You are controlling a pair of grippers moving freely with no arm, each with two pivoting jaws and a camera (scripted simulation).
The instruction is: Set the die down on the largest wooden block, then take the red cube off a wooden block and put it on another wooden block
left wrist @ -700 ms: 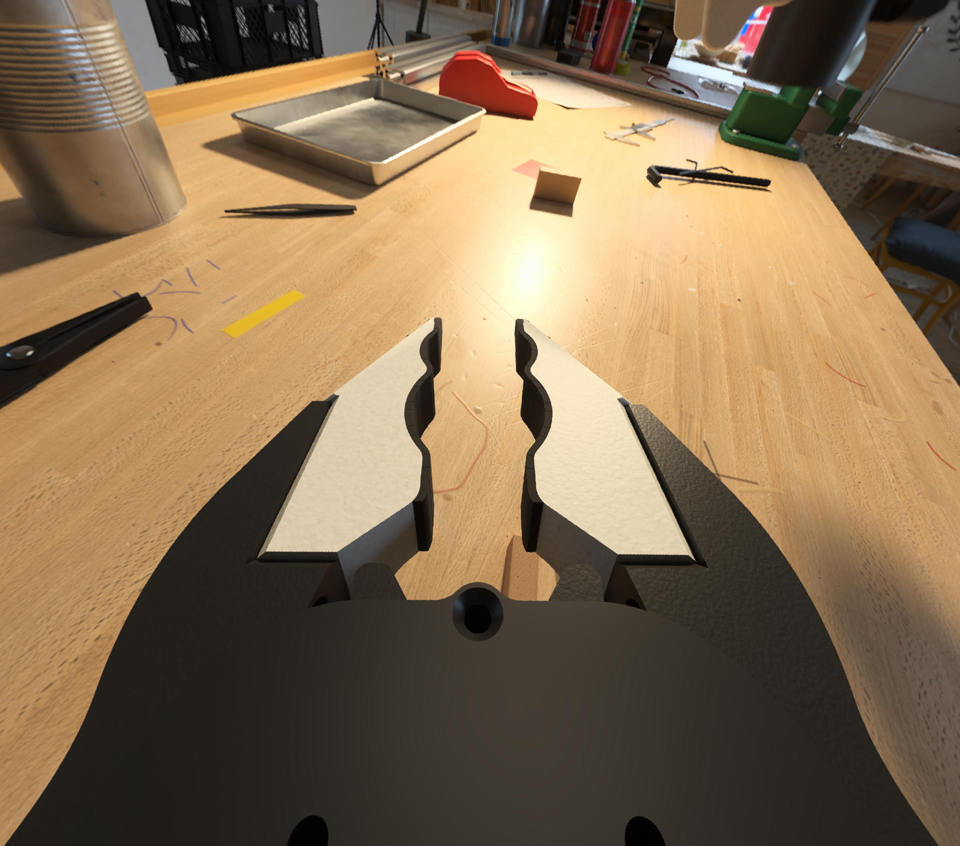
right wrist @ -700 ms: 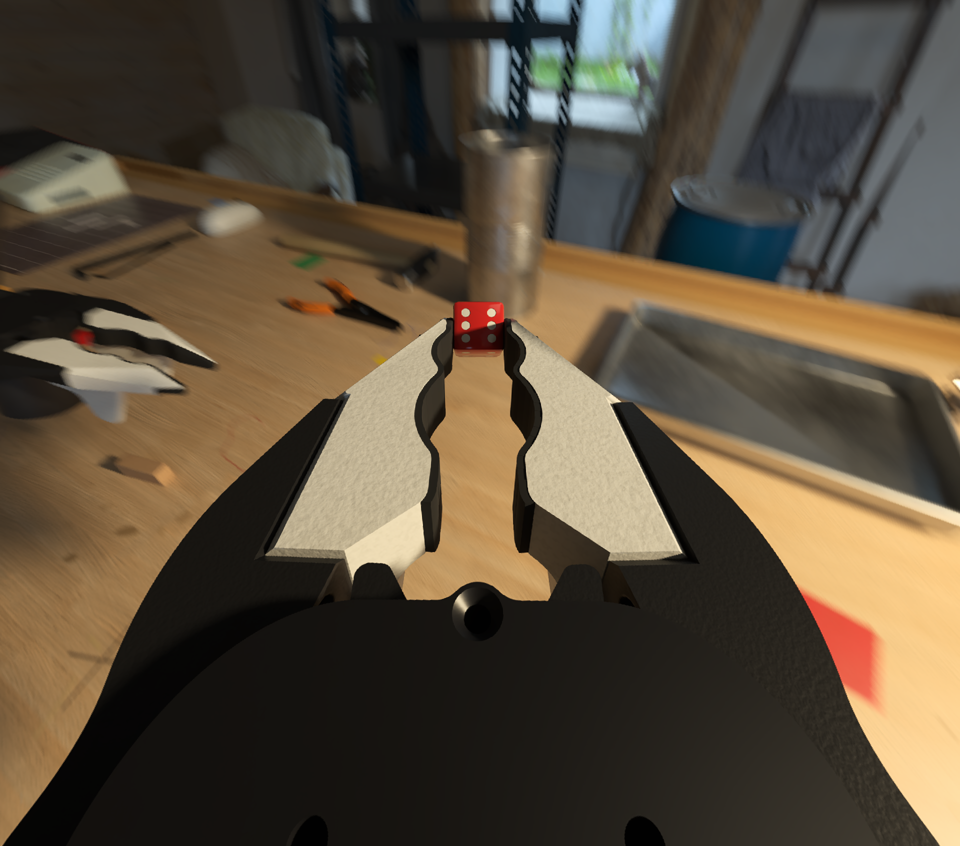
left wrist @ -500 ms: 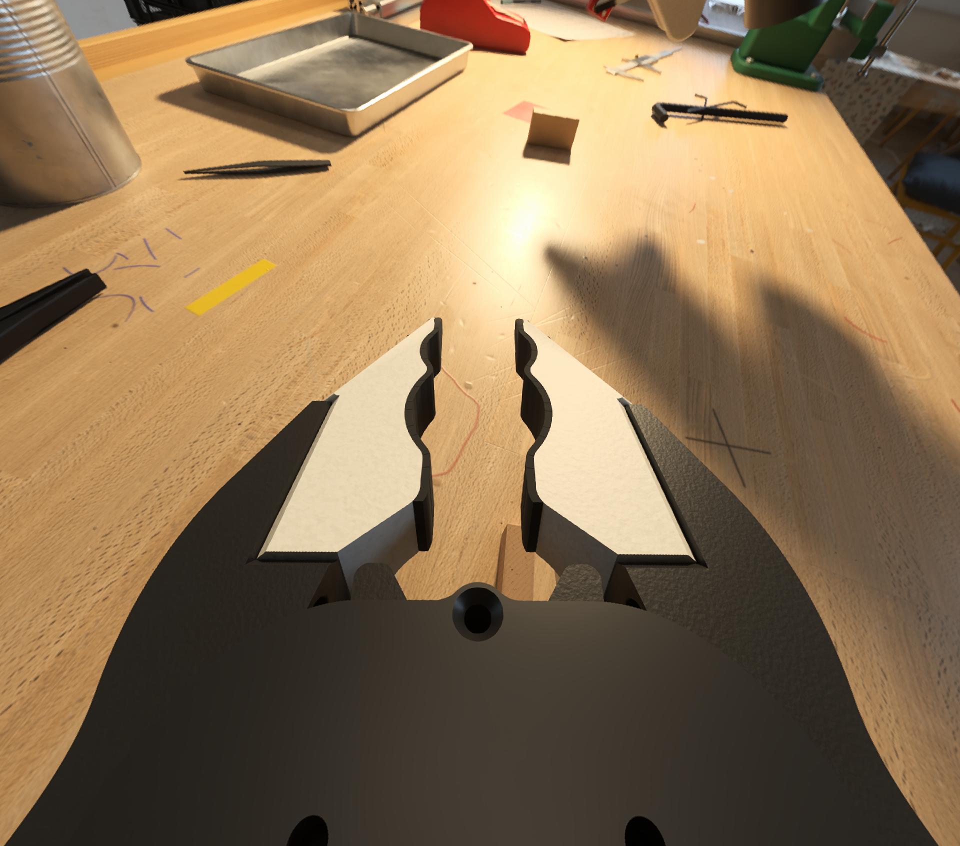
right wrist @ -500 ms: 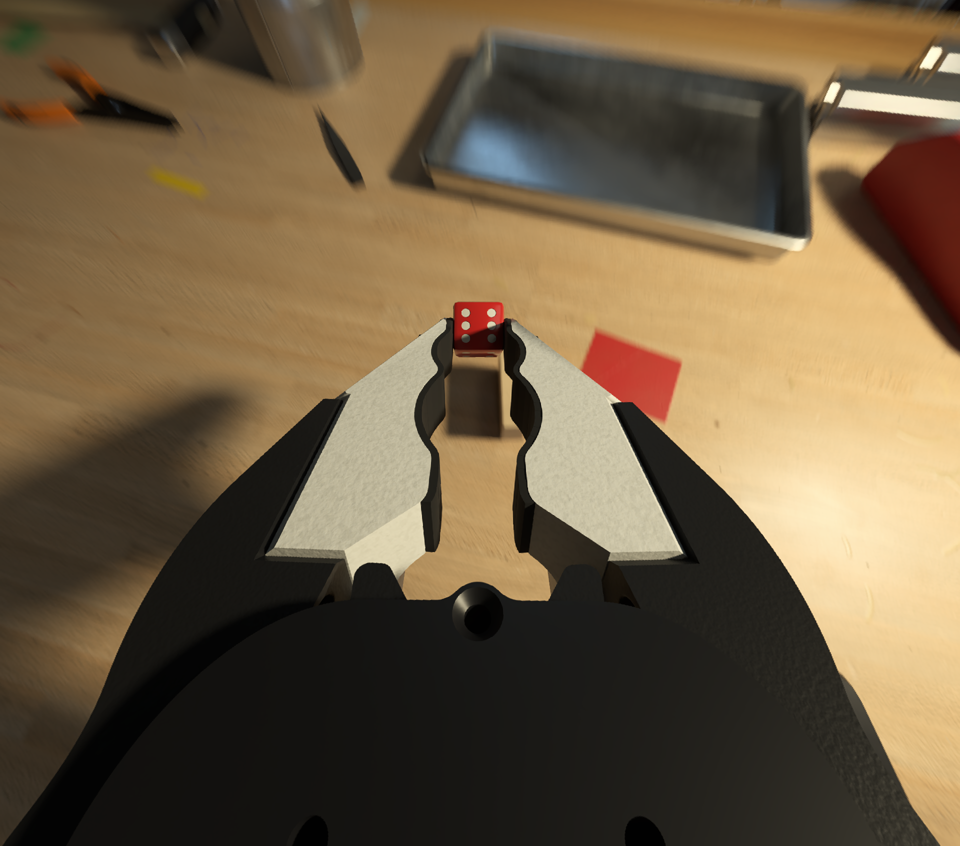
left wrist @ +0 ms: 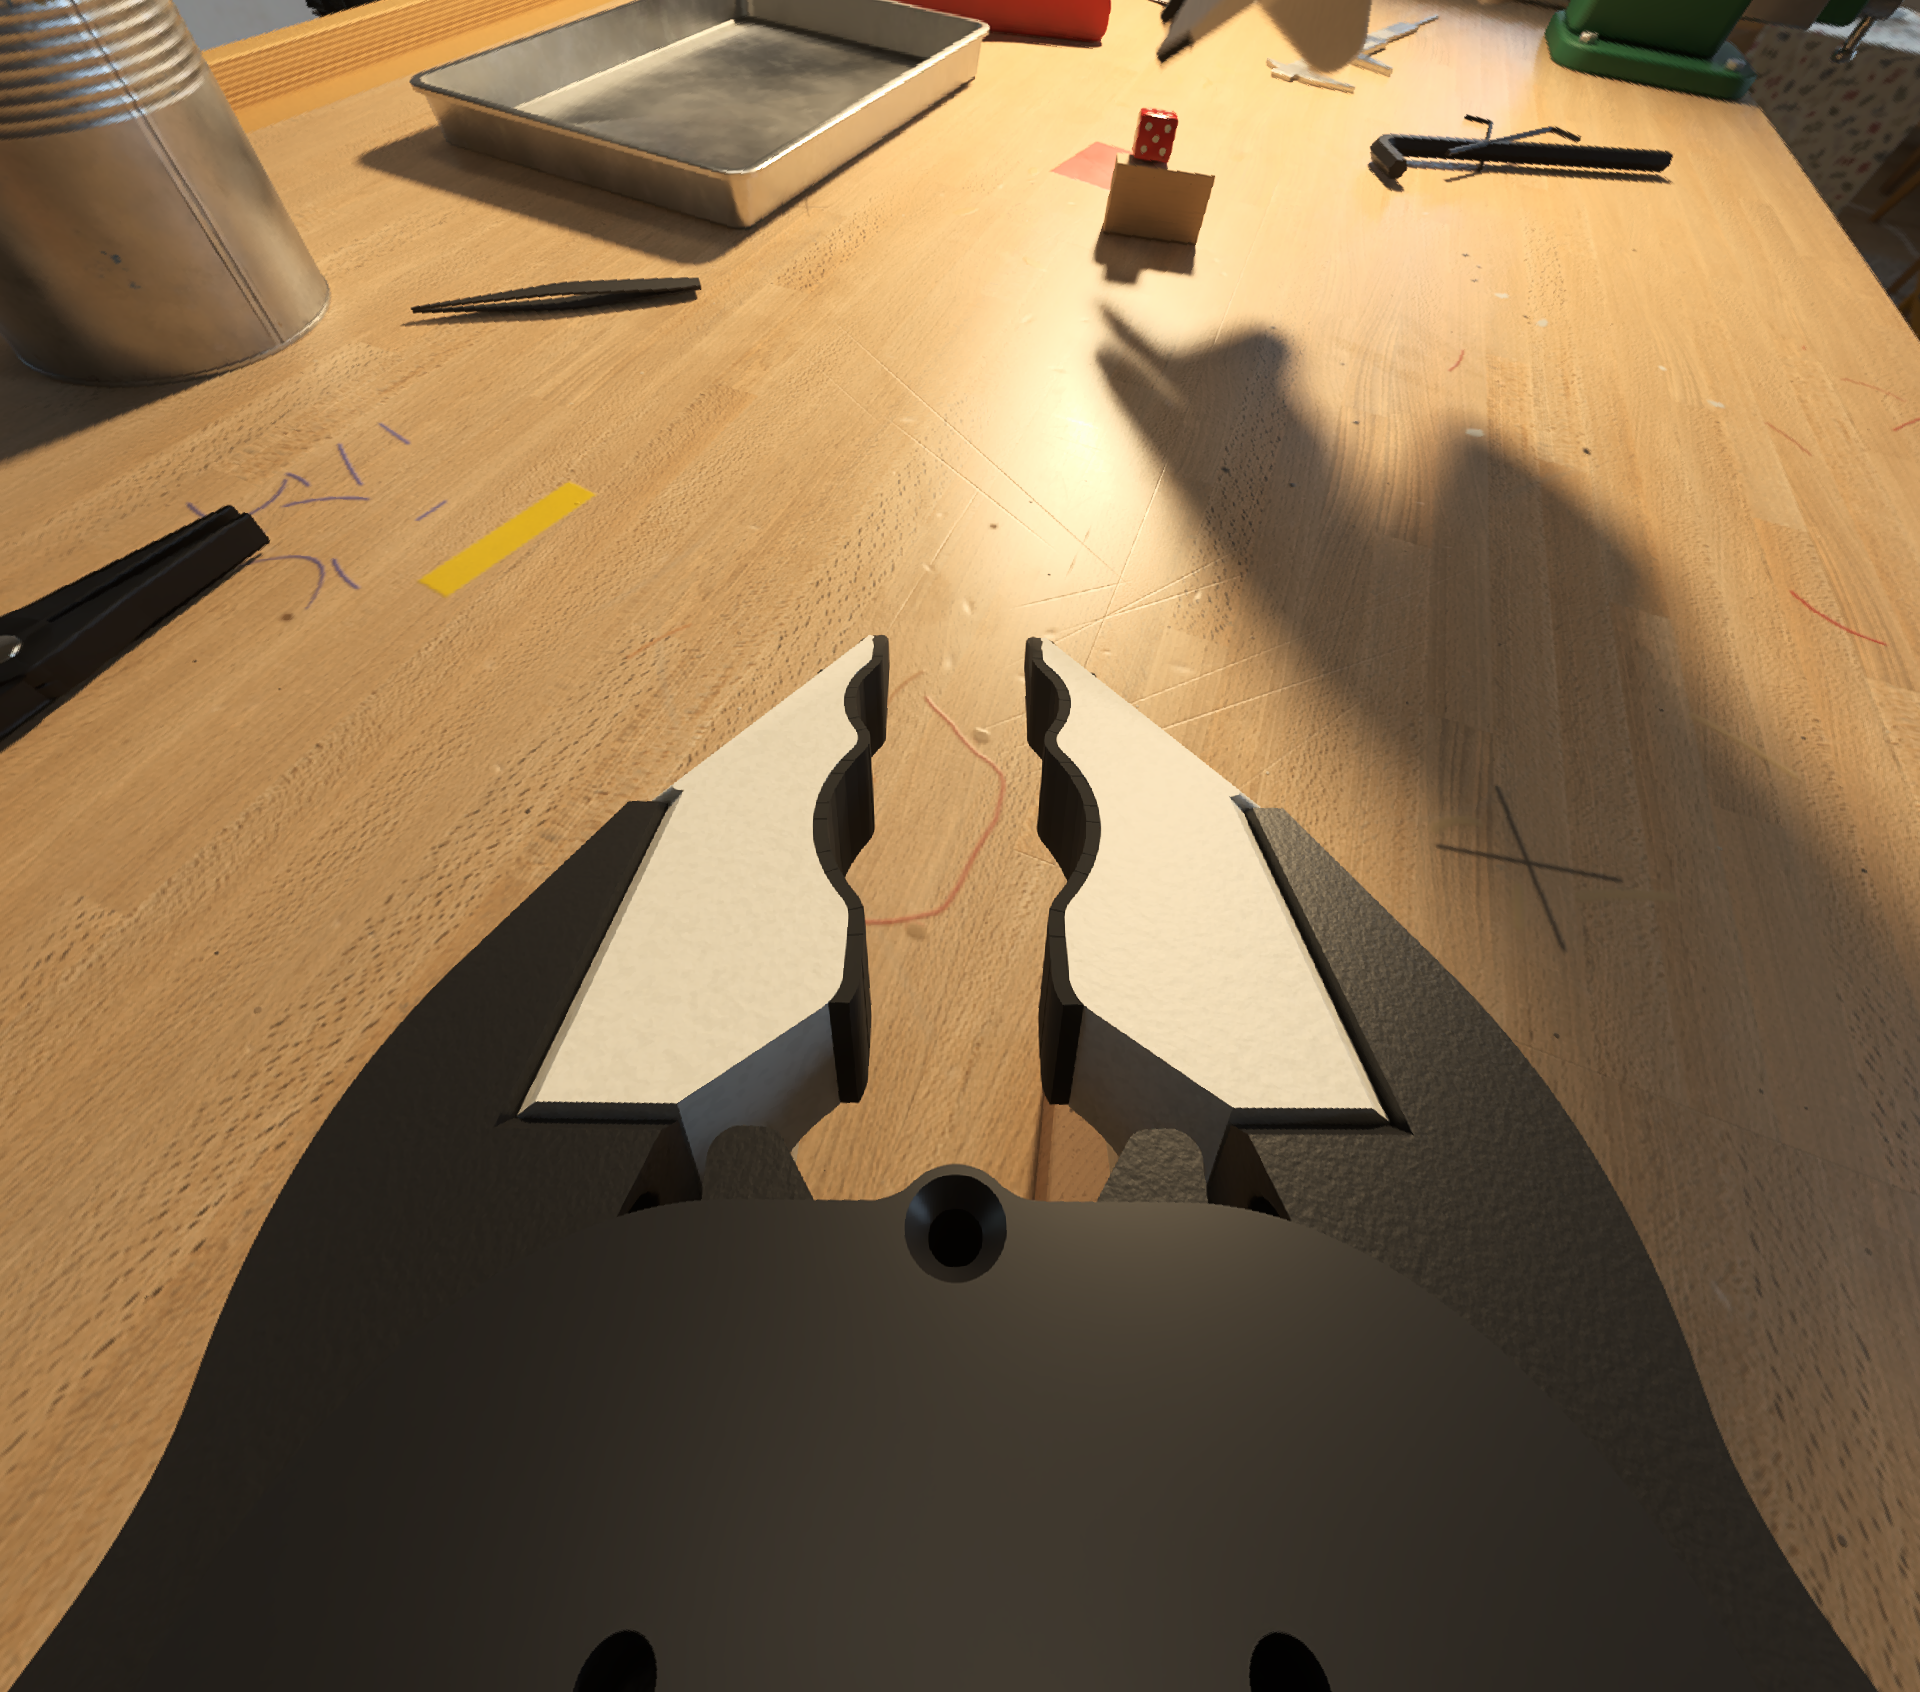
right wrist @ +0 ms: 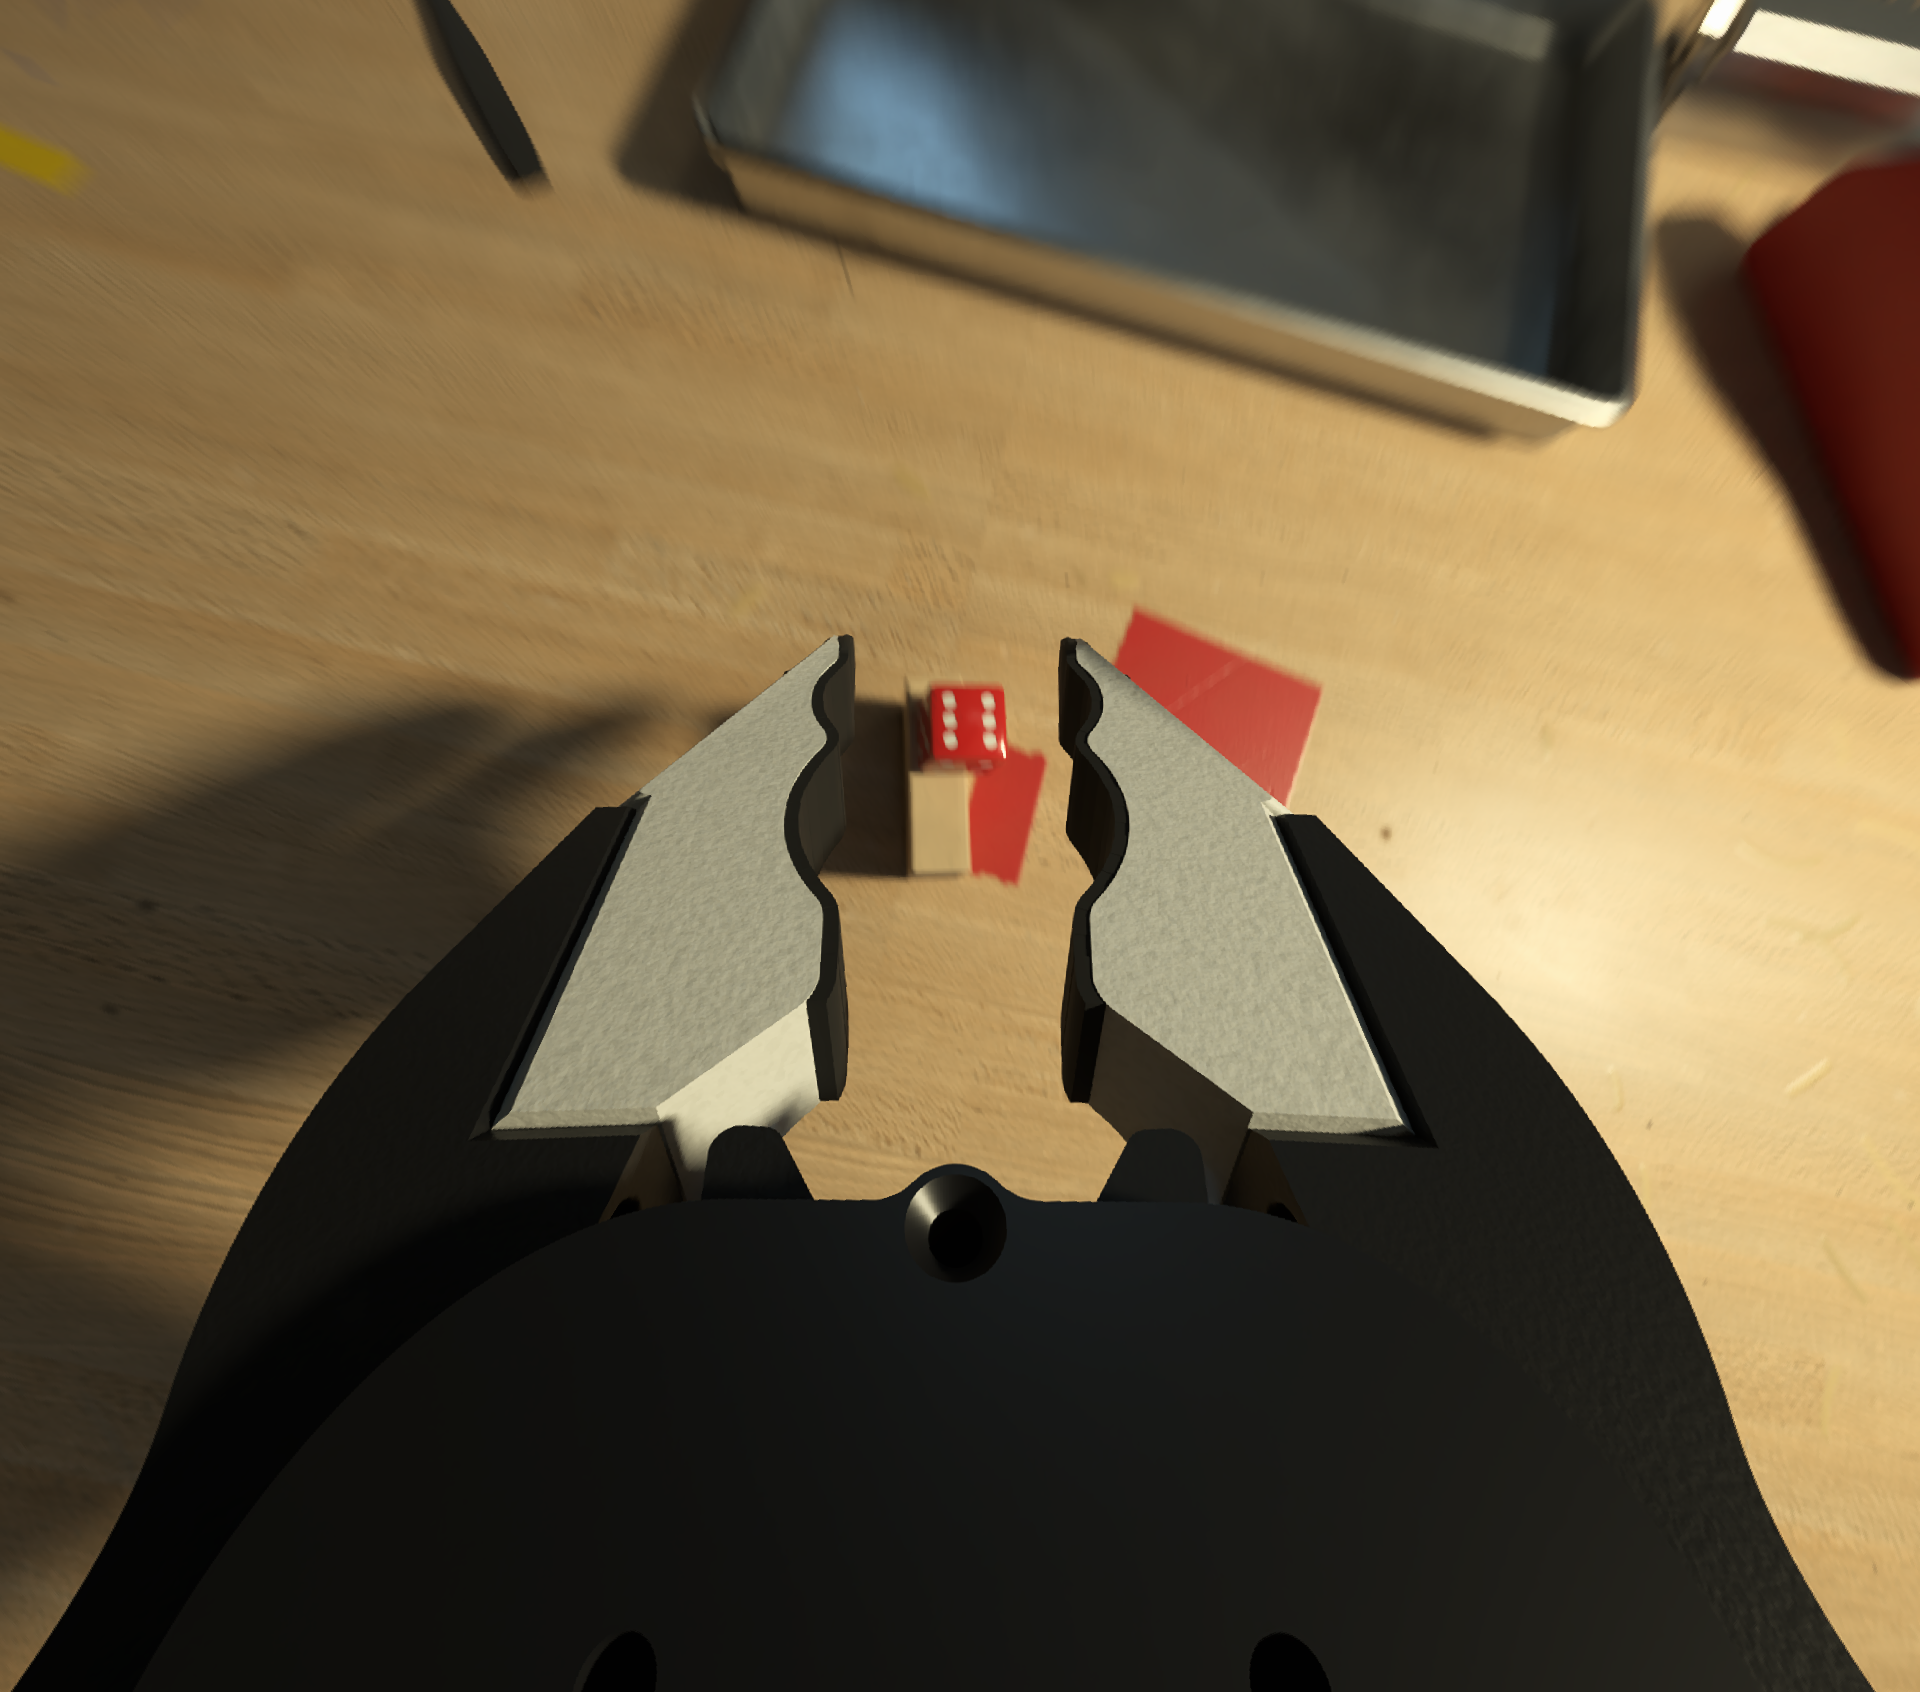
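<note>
**Resting on the block: die sits atop the wood**

Sitting on a wooden block [left wrist: 1155, 200], the red die [left wrist: 1154, 137] stands toward the worktop's [left wrist: 935, 437] far edge, free of any grasp. A flat red square [right wrist: 1226, 702] lies on the worktop beside the block. Above the block, the right gripper [right wrist: 956, 666] hangs released, its fingers spread to either side of the die without touching it. Beyond lie a metal tray [left wrist: 717, 84] and black tweezers [left wrist: 556, 295]. Nearer the close edge, the left gripper [left wrist: 956, 655] is parted and empty.

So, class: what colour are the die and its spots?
Red die with white spots; clearest in the right wrist view.
</note>
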